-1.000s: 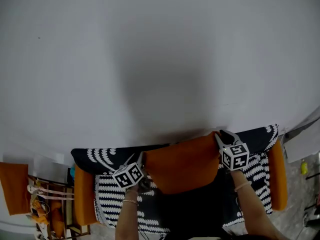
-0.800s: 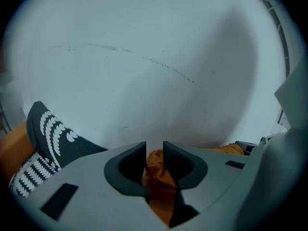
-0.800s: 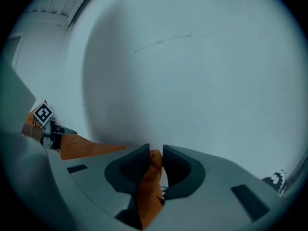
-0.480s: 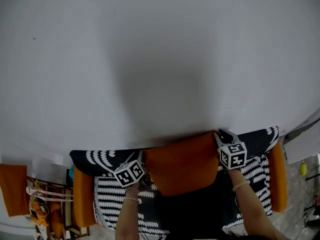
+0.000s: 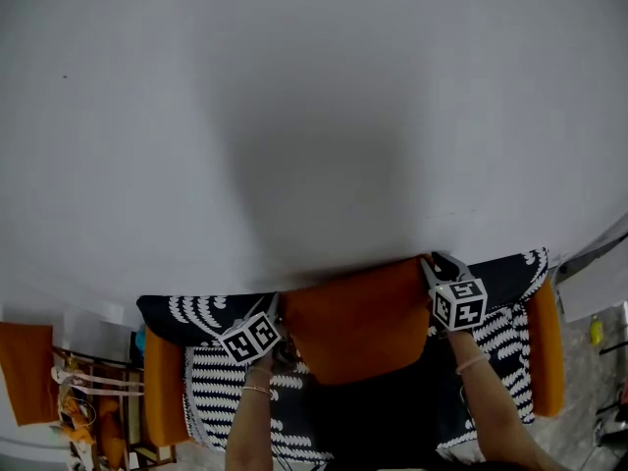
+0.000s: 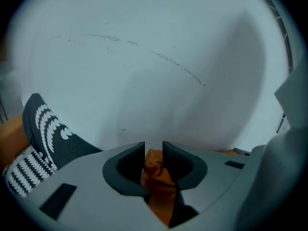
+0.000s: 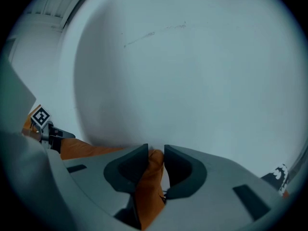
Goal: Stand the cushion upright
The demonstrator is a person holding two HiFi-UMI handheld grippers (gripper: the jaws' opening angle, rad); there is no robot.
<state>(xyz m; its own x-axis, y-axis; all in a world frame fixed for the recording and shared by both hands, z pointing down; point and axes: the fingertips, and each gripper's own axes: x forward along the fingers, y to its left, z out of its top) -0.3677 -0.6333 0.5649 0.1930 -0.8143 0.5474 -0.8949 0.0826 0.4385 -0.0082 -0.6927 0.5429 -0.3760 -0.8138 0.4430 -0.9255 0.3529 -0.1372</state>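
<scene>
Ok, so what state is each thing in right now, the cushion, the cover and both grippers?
orange cushion: held up by two corners, one in each gripper.
left gripper: shut on one cushion corner.
right gripper: jaws opening, cushion corner between them, touching the pads.
patterned cover: spread out, behind and below the cushion.

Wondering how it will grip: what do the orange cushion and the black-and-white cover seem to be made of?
The cushion: apparently soft woven cloth, matte; it bunches into creases between the left gripper's pads. The cover: probably a woven or knitted textile, matte, white pattern on black; the weave is too small to tell.
</scene>
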